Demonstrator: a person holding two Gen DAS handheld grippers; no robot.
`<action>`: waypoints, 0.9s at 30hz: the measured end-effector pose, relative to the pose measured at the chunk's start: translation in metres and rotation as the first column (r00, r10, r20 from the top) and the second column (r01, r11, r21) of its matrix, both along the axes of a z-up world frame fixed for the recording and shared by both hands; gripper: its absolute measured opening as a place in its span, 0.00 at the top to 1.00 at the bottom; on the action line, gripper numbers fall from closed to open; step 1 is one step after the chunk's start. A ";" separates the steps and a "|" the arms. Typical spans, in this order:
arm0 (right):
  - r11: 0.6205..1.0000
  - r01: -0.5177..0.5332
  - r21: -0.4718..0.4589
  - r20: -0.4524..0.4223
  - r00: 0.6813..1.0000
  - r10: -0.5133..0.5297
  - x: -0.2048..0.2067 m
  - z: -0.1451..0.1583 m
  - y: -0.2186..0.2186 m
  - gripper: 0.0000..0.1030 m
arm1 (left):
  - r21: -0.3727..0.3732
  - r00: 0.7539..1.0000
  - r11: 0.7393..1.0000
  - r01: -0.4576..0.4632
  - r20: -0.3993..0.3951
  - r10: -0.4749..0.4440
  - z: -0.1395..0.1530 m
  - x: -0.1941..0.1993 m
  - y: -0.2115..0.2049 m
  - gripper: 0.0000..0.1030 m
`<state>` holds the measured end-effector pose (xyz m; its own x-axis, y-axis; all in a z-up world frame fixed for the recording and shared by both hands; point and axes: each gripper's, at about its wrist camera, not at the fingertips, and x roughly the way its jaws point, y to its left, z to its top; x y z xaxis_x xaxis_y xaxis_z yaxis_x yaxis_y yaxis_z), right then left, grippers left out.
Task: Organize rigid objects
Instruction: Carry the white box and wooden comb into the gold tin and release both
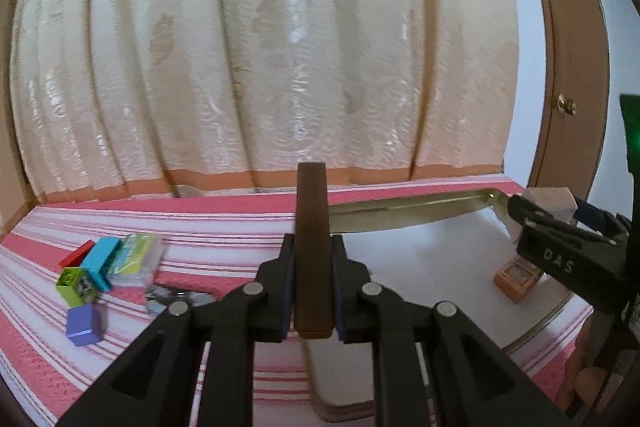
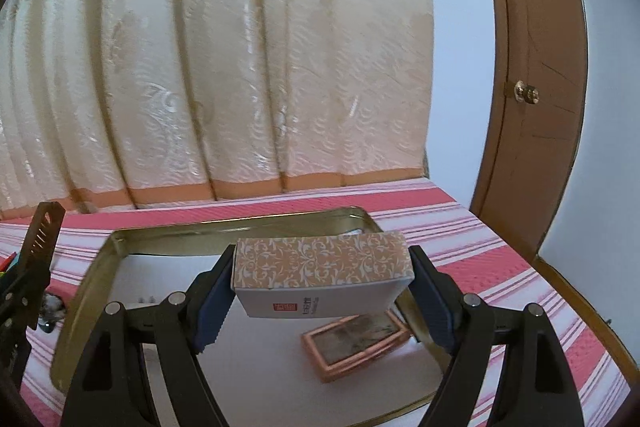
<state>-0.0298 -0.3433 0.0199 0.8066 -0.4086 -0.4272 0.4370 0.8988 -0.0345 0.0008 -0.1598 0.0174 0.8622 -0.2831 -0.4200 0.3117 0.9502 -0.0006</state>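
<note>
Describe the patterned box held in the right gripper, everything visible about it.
The patterned box is a rectangular carton, cardboard by its look. Its top face is tan with a white floral scroll print; the near face is white with a small red stamp and dark lettering. The right gripper clamps its two short ends between blue pads. It hangs nearly level, slightly tilted, above the metal tray, over the copper-framed case without touching it.

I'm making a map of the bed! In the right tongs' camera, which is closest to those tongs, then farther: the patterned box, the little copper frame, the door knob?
1. Patterned box: gripped between the right tongs, above the tray.
2. Copper frame: lying in the tray, just below and beyond the box.
3. Door knob: far off, upper right, on the brown door.
</note>
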 end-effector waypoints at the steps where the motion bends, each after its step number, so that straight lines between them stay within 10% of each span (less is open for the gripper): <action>1: 1.000 0.002 0.008 -0.007 1.000 -0.002 0.001 -0.001 -0.003 0.20 | 0.006 1.000 1.000 0.007 -0.001 -0.007 -0.001 0.000 -0.005 0.87; 27: 0.997 -0.023 0.067 -0.121 0.992 0.031 0.023 -0.025 -0.006 0.19 | 0.127 0.989 0.992 0.013 -0.148 0.006 -0.026 0.022 -0.045 0.87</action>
